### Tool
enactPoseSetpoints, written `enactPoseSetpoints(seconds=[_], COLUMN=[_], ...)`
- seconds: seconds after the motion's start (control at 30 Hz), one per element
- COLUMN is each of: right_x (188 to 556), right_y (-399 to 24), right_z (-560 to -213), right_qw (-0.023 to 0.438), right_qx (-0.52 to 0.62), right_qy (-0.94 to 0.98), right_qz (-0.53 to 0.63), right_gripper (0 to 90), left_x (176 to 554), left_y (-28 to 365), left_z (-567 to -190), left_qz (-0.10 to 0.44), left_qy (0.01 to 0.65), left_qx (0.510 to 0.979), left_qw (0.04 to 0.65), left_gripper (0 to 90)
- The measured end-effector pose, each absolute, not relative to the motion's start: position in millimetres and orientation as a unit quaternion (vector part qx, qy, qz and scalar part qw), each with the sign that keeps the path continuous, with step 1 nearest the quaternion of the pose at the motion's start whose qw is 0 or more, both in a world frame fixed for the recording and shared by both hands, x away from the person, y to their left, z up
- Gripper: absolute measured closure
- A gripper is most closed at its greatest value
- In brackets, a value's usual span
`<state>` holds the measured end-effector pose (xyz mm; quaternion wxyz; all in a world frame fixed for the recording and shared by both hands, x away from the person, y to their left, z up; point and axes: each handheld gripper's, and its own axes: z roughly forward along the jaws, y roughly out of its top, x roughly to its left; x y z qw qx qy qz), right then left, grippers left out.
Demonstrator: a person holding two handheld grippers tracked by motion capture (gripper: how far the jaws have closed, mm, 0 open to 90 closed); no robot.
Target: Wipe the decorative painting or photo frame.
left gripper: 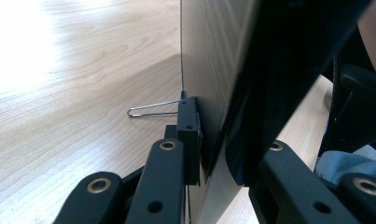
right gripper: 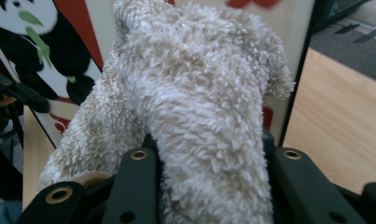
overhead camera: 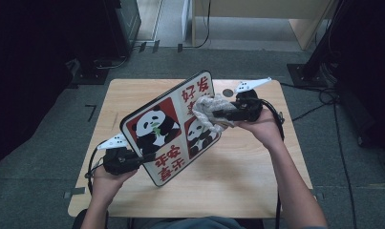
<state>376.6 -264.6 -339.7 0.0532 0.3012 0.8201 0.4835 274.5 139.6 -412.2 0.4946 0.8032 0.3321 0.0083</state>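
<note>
Your left tool [overhead camera: 141,160] is clamped on the lower edge of the panda board [overhead camera: 171,126], tilted up off the counter [overhead camera: 238,186]; your right tool [overhead camera: 219,114], clamped on the fluffy cloth [overhead camera: 210,112], presses its face mid-wipe; next, sweep across steadily.

Wooden table [overhead camera: 238,191] under a tilted panda board [overhead camera: 168,126], propped on its lower edge. Left gripper [overhead camera: 141,158] clamped on the board's lower left edge, held by the left hand [overhead camera: 106,179]. Right gripper [overhead camera: 218,114] closed on a fluffy beige cloth [overhead camera: 211,112], pressed against the board's upper right face. Right hand [overhead camera: 264,126] behind it.
</note>
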Motion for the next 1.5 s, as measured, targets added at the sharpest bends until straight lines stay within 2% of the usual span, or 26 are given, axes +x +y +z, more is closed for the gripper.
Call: enactPoseSetpoints(seconds=[0.57,1.5], right_x=[385,389], right_y=[-247,-237], right_z=[-301,-318], right_qw=[0.064,0.054], right_qx=[0.278,0.276], right_qy=[0.803,0.808], right_qz=[0.523,0.518], right_gripper=[65.4,65.0], left_x=[275,274], left_y=[136,135], left_z=[-413,-413], left_qz=[0.009,0.012], left_qy=[0.334,0.332], left_qx=[0.801,0.804], left_qw=[0.497,0.494], left_gripper=[79.4,79.1])
